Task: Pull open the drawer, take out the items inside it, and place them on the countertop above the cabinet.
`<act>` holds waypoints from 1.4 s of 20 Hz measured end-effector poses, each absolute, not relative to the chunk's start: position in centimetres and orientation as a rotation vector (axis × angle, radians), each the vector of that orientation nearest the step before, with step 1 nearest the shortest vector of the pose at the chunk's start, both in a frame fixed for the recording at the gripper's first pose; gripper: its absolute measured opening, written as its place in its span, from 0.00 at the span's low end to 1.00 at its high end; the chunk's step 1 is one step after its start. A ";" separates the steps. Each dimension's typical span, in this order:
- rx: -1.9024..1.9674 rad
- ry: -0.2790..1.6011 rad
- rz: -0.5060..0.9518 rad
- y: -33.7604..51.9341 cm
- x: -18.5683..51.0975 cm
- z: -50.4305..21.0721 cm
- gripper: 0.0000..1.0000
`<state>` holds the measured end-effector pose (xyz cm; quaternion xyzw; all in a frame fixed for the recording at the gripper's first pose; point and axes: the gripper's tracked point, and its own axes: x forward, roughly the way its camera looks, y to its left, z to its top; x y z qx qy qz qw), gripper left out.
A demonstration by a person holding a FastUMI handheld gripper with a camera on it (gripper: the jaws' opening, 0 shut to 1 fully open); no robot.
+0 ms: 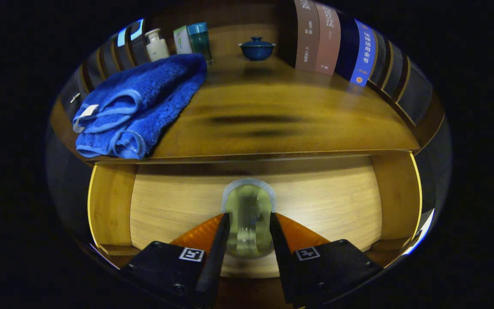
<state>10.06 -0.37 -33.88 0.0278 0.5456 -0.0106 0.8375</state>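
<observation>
Gripper [249, 223] nearest the lens: its two fingers [218, 244] sit on either side of a pale green translucent cylinder, glass or clear plastic [249, 223], one finger against each flank, so the tongs look clamped on it. Cylinder lies on its side, long axis running away from the camera, resting on the light wooden floor of the open drawer [165, 206].

Landmark for positions: the open drawer.
- Cylinder: inside the drawer, roughly midway between its two side walls.
- Brown wooden countertop [290, 124]: directly above the drawer, its front edge overhanging the drawer's back part.
- Folded blue terry towel with a white tag [140, 103]: on the countertop, above the drawer's left side, reaching the counter's front edge.
- Dark blue lidded ceramic bowl [256, 47]: far back on the countertop, above the drawer's middle.
- White bottle [157, 43], pale green box [182, 39] and teal-capped container [200, 39]: back of the countertop, beyond the towel.
- Row of upright books, brown, dark and blue spines [337, 40]: back right of the countertop, above the drawer's right side.
</observation>
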 end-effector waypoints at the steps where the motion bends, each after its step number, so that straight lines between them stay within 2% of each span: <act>1: 0.058 1.164 -0.023 -0.2 9.9 -34.6 0.60; 3: 0.059 1.143 -0.036 -0.6 10.2 -34.1 0.26; 10: 0.035 1.145 -0.006 -0.7 10.0 -34.0 0.29; 14: 0.040 1.086 -0.004 -1.1 9.9 -33.0 0.28; 15: 0.055 1.076 -0.008 -1.3 9.8 -31.4 0.12; 19: 0.072 1.045 0.002 -1.3 7.8 -30.0 0.11; 24: 0.065 0.902 0.004 -2.2 6.5 -24.2 0.12; 28: 0.088 0.741 0.010 -2.4 9.0 -17.5 0.11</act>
